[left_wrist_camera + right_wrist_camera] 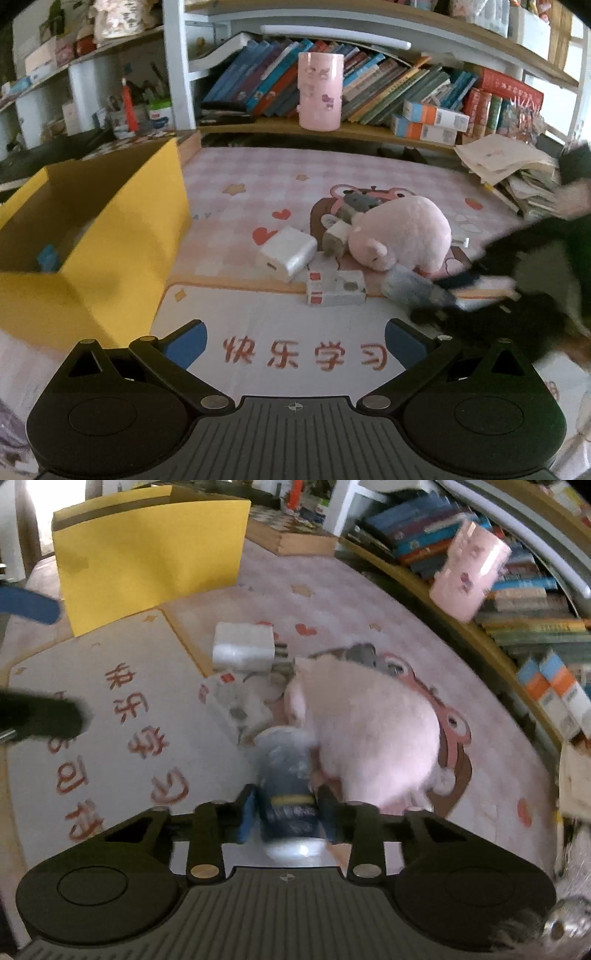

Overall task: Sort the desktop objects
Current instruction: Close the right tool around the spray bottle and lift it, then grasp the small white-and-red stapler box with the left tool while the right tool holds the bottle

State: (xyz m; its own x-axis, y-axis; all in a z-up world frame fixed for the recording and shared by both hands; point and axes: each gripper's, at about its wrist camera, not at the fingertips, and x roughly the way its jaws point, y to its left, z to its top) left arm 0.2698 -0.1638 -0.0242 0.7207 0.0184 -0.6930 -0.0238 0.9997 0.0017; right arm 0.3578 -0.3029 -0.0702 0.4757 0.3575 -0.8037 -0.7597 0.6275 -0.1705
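Yellow box (pixel 110 236) far left on counter (pixel 229 317). Left claw (pixel 295 343) wide open, empty. Right claw (pixel 286 808) clamped on blue bottle (pixel 288 794), near right beside pink plush (pixel 369 731). Step: pickup. Next, probably: lift clear, carry left to box.

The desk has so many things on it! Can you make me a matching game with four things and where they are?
Things:
1. pink cup
2. blue bottle
3. yellow box
4. left gripper

Places or states:
A. gripped by the right gripper
B. left side of the desk
C. on the shelf, in front of books
D. open, holding nothing

Pairs: 1-C, 2-A, 3-B, 4-D
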